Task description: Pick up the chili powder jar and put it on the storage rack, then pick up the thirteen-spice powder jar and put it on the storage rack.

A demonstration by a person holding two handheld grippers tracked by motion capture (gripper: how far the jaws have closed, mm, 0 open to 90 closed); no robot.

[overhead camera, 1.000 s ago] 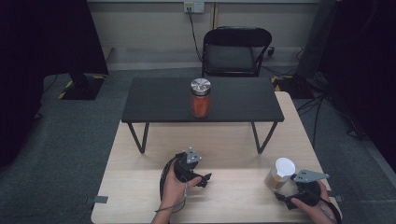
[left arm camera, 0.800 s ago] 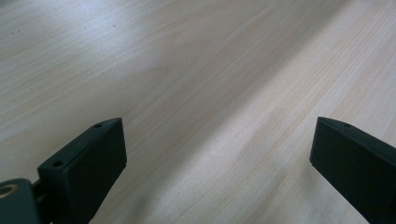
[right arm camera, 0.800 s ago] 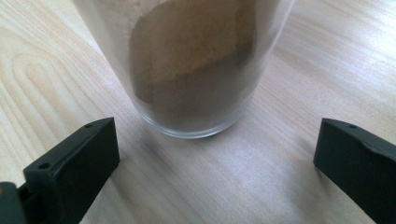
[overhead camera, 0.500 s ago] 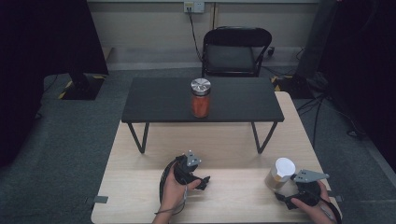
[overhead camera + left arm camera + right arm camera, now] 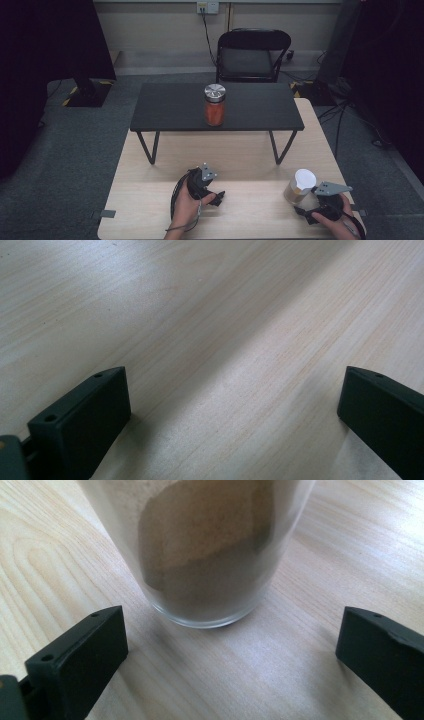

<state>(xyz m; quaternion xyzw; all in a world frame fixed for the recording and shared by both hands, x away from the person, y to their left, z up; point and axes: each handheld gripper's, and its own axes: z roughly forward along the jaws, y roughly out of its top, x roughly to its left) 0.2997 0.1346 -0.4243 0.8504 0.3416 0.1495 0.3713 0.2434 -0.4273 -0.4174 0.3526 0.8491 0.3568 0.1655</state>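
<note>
High view: the person stands at a light wooden surface [image 5: 240, 160]. The right gripper [image 5: 306, 211] sits low at the near right corner, just beside a glass jar with a white lid [image 5: 300, 185]. The left gripper [image 5: 216, 198] rests near the middle of the near edge, well apart from that jar. A second jar with orange contents and a metal lid [image 5: 214, 104] stands on the black bench [image 5: 165, 107] further back, far from both.

Left gripper view: jaws spread wide, nothing between them, only bare wood [image 5: 225, 340] ahead.

Right gripper view: jaws spread wide and empty; the glass jar [image 5: 210, 550], part full of brown powder, stands upright just ahead, centred between them but not yet inside the gap.

Risk, as I judge it: the jar is tall, smooth and close to the surface's corner. A push forward before the jaws straddle it could nudge it or tip it. A low pinch on glass could slip or tilt it once lifted.
</note>
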